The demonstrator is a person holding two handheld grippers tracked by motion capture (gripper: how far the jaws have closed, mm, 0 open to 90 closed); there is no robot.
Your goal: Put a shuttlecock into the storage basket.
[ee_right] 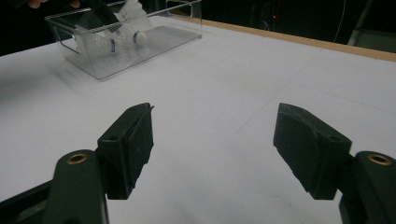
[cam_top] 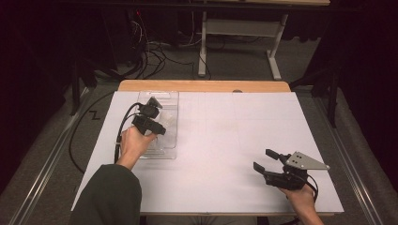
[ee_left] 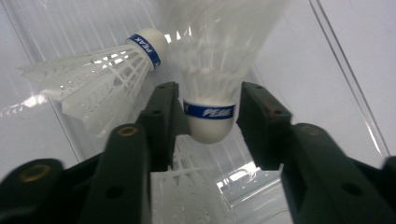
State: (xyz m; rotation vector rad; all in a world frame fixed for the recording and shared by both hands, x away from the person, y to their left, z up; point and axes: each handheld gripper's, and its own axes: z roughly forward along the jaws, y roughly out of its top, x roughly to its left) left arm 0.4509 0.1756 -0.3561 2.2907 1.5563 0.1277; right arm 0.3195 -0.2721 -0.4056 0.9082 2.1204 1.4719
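White paper covers the bench [cam_top: 220,154], and a clear plastic tray [cam_top: 171,152] sits at its far left corner. The left gripper [ee_left: 212,116] hangs over that tray with a shuttlecock [ee_left: 210,74] between its jaws: cork end toward the camera, feathers pointing away along the gripper's own line. The jaws stand a little apart from the cork on each side, so as far as I can tell the pads are not pressing it. A second shuttlecock [ee_left: 100,70] lies in the tray just left of the first, on its side, cork toward the first one. The right gripper [cam_top: 271,165] rests well away from the tray, near the bench's front right corner, jaws wide apart and empty. The left hand [cam_top: 133,143] is plainly the nearer one.
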